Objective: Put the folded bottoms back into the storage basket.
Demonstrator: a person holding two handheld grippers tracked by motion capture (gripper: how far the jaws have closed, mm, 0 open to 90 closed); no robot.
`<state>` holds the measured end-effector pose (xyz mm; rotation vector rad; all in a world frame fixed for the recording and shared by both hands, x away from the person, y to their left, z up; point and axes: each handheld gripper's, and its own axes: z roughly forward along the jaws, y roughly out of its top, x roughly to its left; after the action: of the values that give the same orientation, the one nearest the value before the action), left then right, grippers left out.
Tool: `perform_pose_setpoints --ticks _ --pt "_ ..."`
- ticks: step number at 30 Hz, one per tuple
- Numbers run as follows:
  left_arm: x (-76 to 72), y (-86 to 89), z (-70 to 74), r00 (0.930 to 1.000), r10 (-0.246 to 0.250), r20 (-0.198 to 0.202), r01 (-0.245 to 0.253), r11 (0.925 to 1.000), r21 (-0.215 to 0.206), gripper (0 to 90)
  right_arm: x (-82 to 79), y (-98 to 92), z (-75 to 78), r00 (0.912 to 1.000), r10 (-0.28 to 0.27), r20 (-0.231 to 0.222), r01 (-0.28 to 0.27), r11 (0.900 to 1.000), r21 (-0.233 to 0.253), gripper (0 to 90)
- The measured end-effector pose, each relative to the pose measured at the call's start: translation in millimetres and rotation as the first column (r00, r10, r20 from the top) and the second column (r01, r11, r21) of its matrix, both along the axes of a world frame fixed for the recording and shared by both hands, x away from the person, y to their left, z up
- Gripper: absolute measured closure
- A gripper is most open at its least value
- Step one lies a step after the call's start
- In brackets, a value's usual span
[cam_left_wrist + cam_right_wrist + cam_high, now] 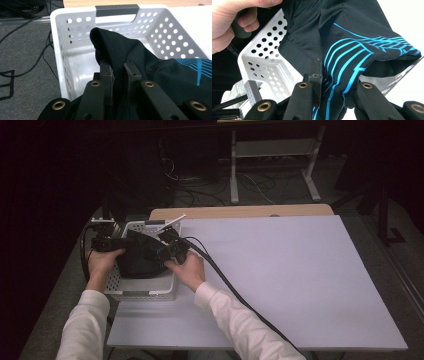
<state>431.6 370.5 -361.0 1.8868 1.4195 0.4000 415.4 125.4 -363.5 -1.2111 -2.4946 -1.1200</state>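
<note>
Two grippers are working over a white perforated basket [145,292] that is sitting at the left edge of the worktop [280,270], near its far corner. Filling much of that basket is a black garment [142,257] with blue line markings — it is bunching up above the rim and draping over the right wall. The left gripper [119,75] is pinching a raised fold of the cloth between nearly closed jaws (a thin layer of fabric is sitting in the gap), toward the basket's left side. The right gripper [332,82] is clamping the blue-lined part of the garment at the basket's right side — jaws closed on the cloth.
</note>
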Motion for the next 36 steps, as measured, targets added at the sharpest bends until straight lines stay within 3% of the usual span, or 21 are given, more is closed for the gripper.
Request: perform_pose_setpoints --ticks 7,11,14,19,31,36 --pt "1.2 -2.5 -1.9 1.0000 -0.003 -0.005 0.003 1.0000 0.003 78.6 4.6 -1.3 -2.9 0.9998 0.005 -0.021 -0.005 1.000 -0.013 70.8" --pt "1.3 -3.2 -2.4 0.9997 -0.024 -0.009 0.024 0.9992 -0.031 74.2 6.0 -2.1 -4.1 0.9985 0.021 -0.049 -0.023 0.999 -0.025 52.2" --pt "0.6 -5.5 -0.7 0.9995 -0.032 0.009 0.032 0.9978 -0.058 63.2 6.3 -5.4 0.0 0.9988 0.021 -0.045 -0.022 0.999 -0.031 43.8" --pt "0.4 -14.8 3.5 0.9988 -0.048 0.013 0.049 0.9966 -0.066 40.4 9.0 -16.2 12.5 0.9980 0.042 -0.046 -0.042 0.999 0.009 33.2" --pt "-5.1 -20.1 8.7 0.9979 -0.043 0.048 0.048 0.9936 -0.102 1.2 9.1 -40.4 33.1 0.9934 0.089 0.073 -0.086 0.996 -0.033 0.8" --pt "-9.9 -21.3 12.8 0.9956 -0.036 0.086 0.047 0.9911 -0.125 0.0 6.2 -50.2 37.1 0.9871 0.113 0.114 -0.109 0.993 -0.042 0.0"
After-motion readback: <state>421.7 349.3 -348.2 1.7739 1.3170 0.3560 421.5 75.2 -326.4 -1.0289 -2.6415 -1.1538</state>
